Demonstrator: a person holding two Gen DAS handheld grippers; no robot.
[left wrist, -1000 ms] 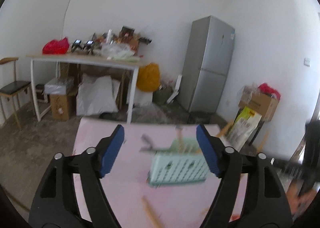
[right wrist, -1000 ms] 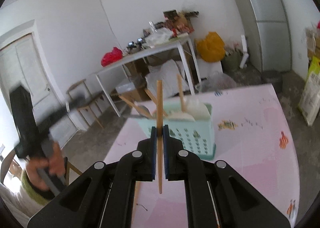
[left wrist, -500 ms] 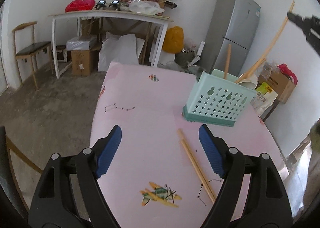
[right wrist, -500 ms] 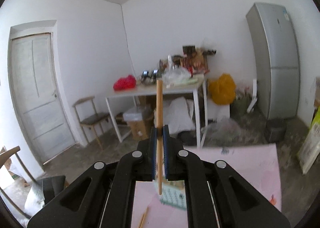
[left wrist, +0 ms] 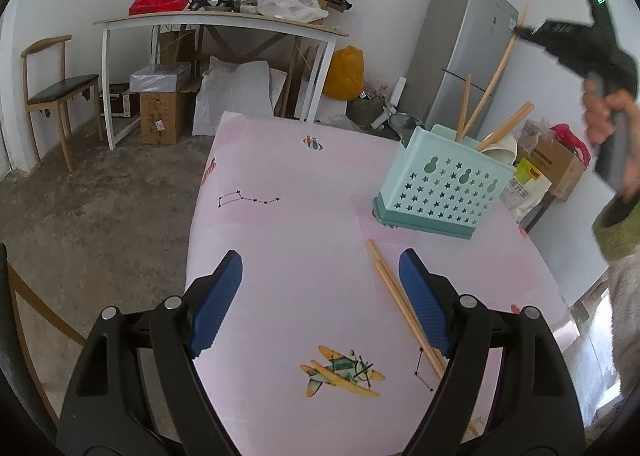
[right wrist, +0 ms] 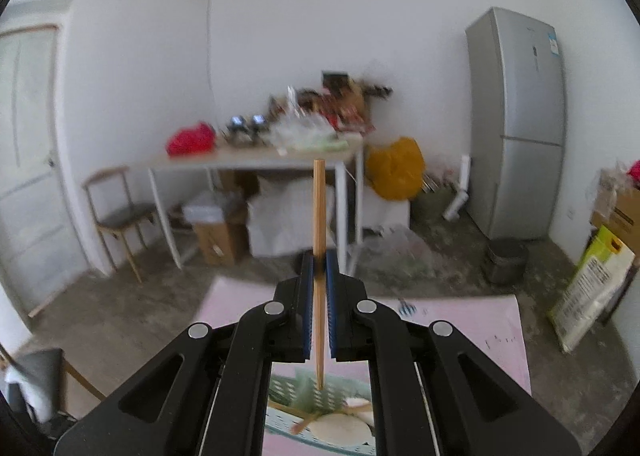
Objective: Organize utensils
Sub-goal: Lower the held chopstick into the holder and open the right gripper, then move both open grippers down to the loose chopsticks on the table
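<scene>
Pink table (left wrist: 288, 224) spreads out beneath my left jaws, cartoon plane print just below them. Ahead and to the right of my left gripper (left wrist: 320, 296) stands the mint utensil basket (left wrist: 444, 192), upright, chopsticks and a pale spoon poking out the top. My left jaws are spread wide, holding nothing. Two loose chopsticks (left wrist: 400, 304) lie on the table, running just inside my right-hand blue pad. Over on the other side, my right gripper (right wrist: 319, 296) is clamped tight on a single chopstick (right wrist: 319, 208), upright between the pads, lower tip hanging over the basket, which sits directly below those jaws.
</scene>
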